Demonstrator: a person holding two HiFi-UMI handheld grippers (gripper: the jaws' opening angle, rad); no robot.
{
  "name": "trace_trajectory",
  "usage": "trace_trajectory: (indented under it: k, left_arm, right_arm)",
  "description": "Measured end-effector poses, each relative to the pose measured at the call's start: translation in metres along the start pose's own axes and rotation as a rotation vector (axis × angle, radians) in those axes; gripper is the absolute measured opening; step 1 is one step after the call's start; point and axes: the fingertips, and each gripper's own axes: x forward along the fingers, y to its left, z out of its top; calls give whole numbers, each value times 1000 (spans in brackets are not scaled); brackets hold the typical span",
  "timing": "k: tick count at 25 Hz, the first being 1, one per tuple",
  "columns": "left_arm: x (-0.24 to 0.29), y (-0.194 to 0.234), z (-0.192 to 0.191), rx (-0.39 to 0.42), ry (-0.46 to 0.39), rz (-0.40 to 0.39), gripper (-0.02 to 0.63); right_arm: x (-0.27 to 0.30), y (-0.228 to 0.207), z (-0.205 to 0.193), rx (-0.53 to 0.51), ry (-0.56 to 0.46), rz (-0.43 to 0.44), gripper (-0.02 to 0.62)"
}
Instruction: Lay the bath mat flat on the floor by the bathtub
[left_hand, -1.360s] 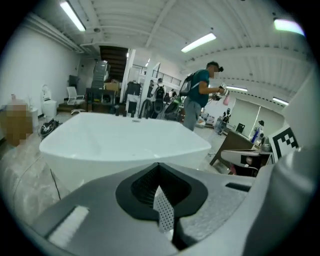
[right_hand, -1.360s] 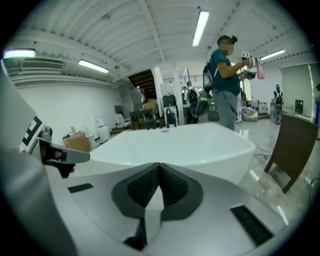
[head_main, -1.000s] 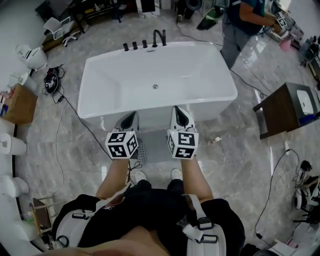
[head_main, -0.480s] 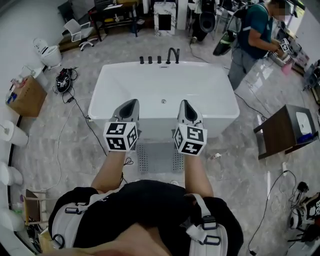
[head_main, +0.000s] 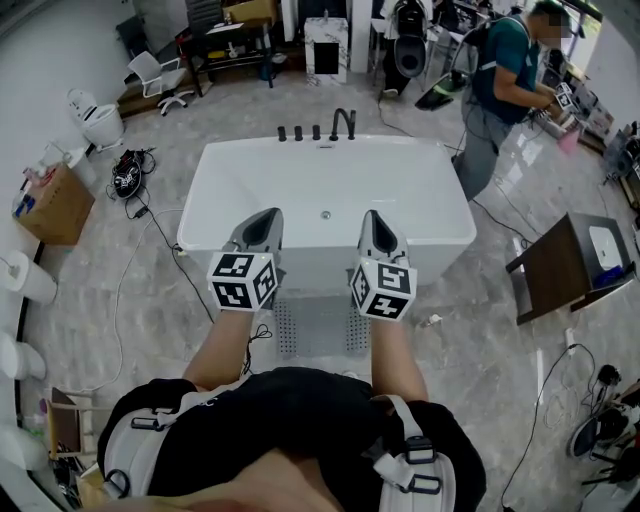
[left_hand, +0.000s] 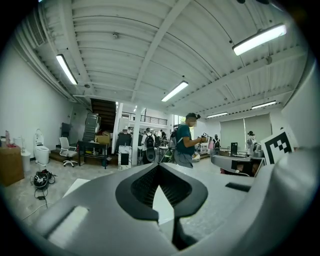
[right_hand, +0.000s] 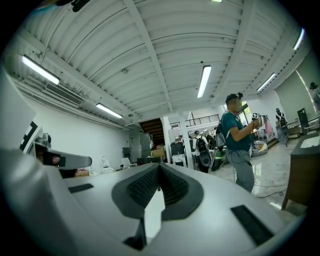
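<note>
The grey perforated bath mat (head_main: 318, 322) lies flat on the marble floor against the near side of the white bathtub (head_main: 205, 200). Both grippers hang in the air above it, pointing away from me over the tub's near wall. My left gripper (head_main: 262, 222) is shut with nothing between its fingers; in the left gripper view its closed tips (left_hand: 159, 166) point level into the room. My right gripper (head_main: 374, 224) is likewise shut and empty, its tips (right_hand: 160, 166) meeting in the right gripper view. Neither touches the mat.
A black faucet (head_main: 345, 122) stands at the tub's far rim. A person in a teal shirt (head_main: 500, 80) stands at the far right. A dark cabinet (head_main: 570, 262) sits right of the tub. Cables (head_main: 150, 225), a cardboard box (head_main: 48, 205) and a toilet (head_main: 95, 118) are at the left.
The head view has tilted up toward the room. Both shut grippers have risen from just over the mat to in front of the tub's near wall, leaving more of the mat in sight.
</note>
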Motion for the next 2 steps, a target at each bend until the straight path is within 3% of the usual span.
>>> trace_trajectory:
  k: [2]
  left_arm:
    - [-2,-2,3,1,-5,-5,3]
  right_arm:
    - [-2,1,0,3,0,4,5]
